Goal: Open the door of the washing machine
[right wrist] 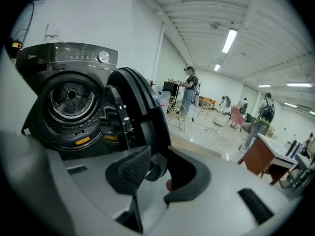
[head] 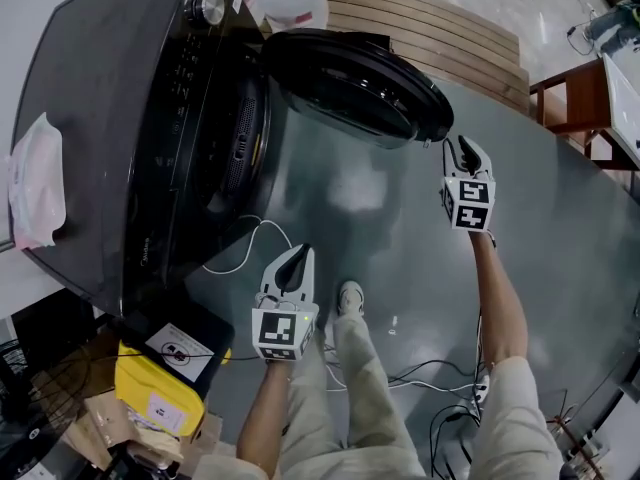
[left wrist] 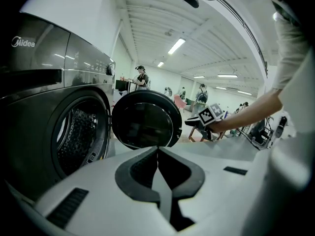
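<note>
The washing machine (head: pixel 110 88) stood at the left of the scene. Its round door (head: pixel 350 83) was already swung well out from the front, leaving the drum (right wrist: pixel 71 96) fully exposed. The right claw (head: pixel 462 155) was at the door's free edge on the right, its jaws narrowed onto the rim. In the right gripper view the rim ran between the two pads. Holding the outermost edge, far from the hinge, probably gave the easiest swing. The left claw (head: pixel 293 265) hung nearer the person, over the grey floor (head: pixel 400 228), pointing toward the open machine. Its jaws were together with nothing between them. It seemed kept back to stay out of the door's arc. The opening looked all but finished, with only letting go remaining.
</note>
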The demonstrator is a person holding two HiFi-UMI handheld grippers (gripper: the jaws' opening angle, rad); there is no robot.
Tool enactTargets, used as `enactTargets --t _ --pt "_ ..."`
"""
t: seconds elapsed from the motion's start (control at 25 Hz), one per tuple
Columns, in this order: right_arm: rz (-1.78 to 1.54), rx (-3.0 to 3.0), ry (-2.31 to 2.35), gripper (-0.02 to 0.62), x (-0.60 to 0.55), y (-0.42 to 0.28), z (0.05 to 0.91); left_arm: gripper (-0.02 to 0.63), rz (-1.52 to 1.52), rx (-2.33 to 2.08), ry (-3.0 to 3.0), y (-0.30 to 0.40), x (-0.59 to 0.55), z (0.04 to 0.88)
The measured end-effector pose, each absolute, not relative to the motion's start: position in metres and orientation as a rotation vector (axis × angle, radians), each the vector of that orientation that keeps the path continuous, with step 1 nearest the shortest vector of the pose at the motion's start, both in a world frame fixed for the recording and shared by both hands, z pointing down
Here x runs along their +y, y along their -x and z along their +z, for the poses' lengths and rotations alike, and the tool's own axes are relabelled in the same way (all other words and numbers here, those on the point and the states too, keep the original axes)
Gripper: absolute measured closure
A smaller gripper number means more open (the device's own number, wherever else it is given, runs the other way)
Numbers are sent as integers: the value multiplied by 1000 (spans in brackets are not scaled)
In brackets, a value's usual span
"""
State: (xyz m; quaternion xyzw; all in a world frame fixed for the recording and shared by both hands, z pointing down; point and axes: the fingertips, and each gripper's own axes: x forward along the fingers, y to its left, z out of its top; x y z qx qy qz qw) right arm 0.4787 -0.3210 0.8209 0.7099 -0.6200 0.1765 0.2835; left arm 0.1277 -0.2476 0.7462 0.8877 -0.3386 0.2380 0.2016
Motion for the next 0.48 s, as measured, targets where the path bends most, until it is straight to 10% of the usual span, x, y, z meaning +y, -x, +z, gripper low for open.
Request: enactTargets --t 0.48 --pt "477 -1768 -1992 582 -210 -390 775 598 650 -979 -2492 -103 -236 734"
